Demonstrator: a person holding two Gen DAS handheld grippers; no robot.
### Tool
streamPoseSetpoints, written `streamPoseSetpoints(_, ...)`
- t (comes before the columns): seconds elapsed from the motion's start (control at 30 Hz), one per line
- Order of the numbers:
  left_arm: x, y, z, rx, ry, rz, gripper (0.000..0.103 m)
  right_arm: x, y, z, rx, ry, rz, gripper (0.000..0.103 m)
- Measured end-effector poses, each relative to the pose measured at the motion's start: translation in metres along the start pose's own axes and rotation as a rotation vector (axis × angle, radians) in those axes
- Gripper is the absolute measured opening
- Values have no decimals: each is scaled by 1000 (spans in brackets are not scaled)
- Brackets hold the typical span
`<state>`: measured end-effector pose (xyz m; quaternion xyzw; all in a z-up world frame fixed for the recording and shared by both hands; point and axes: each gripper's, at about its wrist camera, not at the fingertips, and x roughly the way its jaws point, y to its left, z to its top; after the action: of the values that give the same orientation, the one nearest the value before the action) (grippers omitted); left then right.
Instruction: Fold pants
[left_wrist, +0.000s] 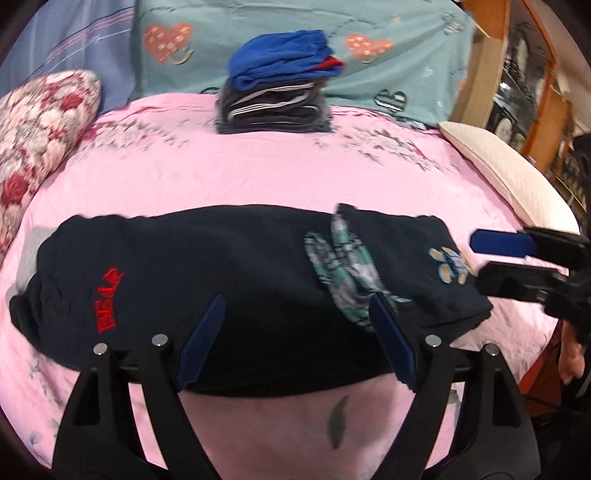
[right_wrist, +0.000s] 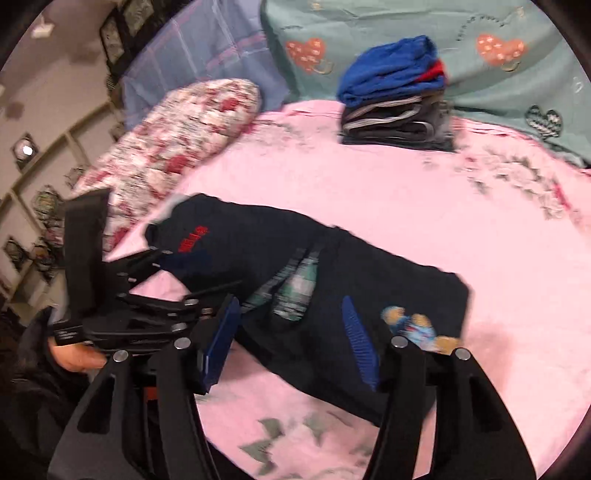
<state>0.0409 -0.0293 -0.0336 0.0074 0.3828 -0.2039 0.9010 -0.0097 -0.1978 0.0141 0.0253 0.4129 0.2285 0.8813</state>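
Dark navy pants (left_wrist: 229, 273) lie folded in a long band across the pink bedsheet (left_wrist: 280, 170). Red "BEAR" lettering (left_wrist: 109, 301) marks their left end, a cartoon patch (left_wrist: 448, 267) their right end, and plaid lining (left_wrist: 345, 269) shows at a fold. My left gripper (left_wrist: 299, 306) hangs open over the pants' near edge, with nothing pressed between its blue pads. My right gripper (left_wrist: 476, 260) comes in from the right, open, beside the patch end. In the right wrist view it (right_wrist: 290, 306) stands open above the pants (right_wrist: 369, 280), with the left gripper (right_wrist: 199, 271) blurred at the left.
A stack of folded clothes (left_wrist: 275, 92) topped by a blue piece sits at the far side of the bed. A floral pillow (left_wrist: 40, 122) lies at left and a white pillow (left_wrist: 509, 177) at right. Wooden furniture (left_wrist: 535, 74) borders the bed on the right. A hand (left_wrist: 570, 358) shows there.
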Motion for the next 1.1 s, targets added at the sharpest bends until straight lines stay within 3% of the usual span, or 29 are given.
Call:
streamPoseSetpoints(0.07,8,-4,-3,13,24,4,82,12,-4,-2,5,35,-21,59)
streamPoseSetpoints(0.2,30,-3,-16,38,101,40,84,36,2,-10,-27,101,22,59)
streamPoseSetpoints(0.33,30,1,-19,35,97,33,84,51,10,-14,-78,148,15,57)
streamPoseSetpoints(0.5,31,2,-19,30,94,36,84,63,11,-15,-85,184,19,23)
streamPoseSetpoints(0.53,31,2,-19,28,93,35,84,61,9,-14,-70,173,41,9)
streamPoseSetpoints(0.63,30,4,-19,25,89,32,84,50,6,-11,-55,111,49,9)
streamPoseSetpoints(0.83,28,5,-20,19,84,27,84,15,11,4,-50,18,170,9)
streamPoseSetpoints(0.9,28,5,-21,17,83,27,84,13,21,4,-78,37,226,9)
streamPoseSetpoints(1.03,23,8,-23,19,80,37,84,54,22,-8,-63,177,148,9)
streamPoseSetpoints(1.1,19,11,-25,16,81,47,83,64,14,-14,-32,205,154,11)
